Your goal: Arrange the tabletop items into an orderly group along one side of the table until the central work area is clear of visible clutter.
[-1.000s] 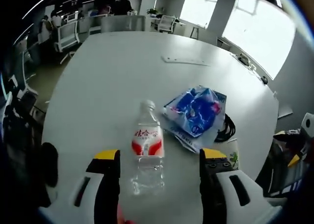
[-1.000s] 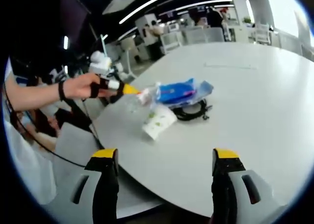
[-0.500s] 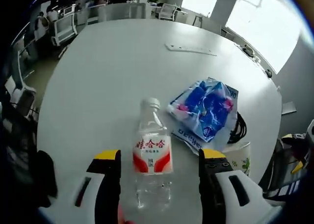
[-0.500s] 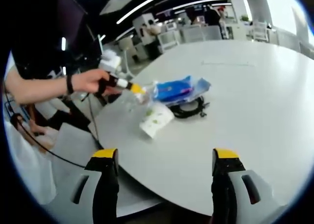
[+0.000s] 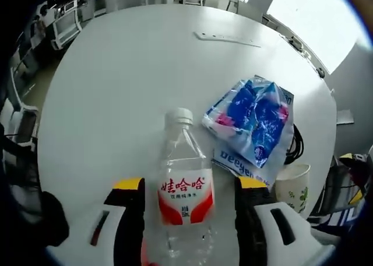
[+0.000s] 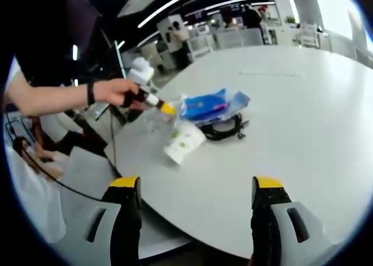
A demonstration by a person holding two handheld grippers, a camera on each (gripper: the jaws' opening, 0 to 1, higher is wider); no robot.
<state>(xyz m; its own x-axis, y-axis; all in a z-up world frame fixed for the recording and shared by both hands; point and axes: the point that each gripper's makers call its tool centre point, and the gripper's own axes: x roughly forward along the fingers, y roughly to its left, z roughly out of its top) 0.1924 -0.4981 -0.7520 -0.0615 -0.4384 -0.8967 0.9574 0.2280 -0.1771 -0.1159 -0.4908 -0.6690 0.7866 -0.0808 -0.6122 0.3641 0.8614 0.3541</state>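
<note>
My left claw [image 5: 186, 187] gapes wide around the water bottle [image 5: 183, 187] on the tabletop [image 5: 116, 85], jaws not touching; my right claw [image 6: 192, 187] hangs open, empty.

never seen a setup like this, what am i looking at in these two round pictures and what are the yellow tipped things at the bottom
There is no robot here. A person holds a two-jaw gripper in each hand, and a fisheye camera rides on each one, so each picture looks forward along that gripper's own yellow-tipped jaws.

In the left gripper view, the left gripper has its jaws open on either side of a clear water bottle lying on the white table; whether they touch it I cannot tell. Beside the bottle lie a blue plastic packet, a black cable and a paper cup.

The right gripper view looks from farther off: the right gripper is open and empty, and the person's hand reaches to the same pile.
</note>
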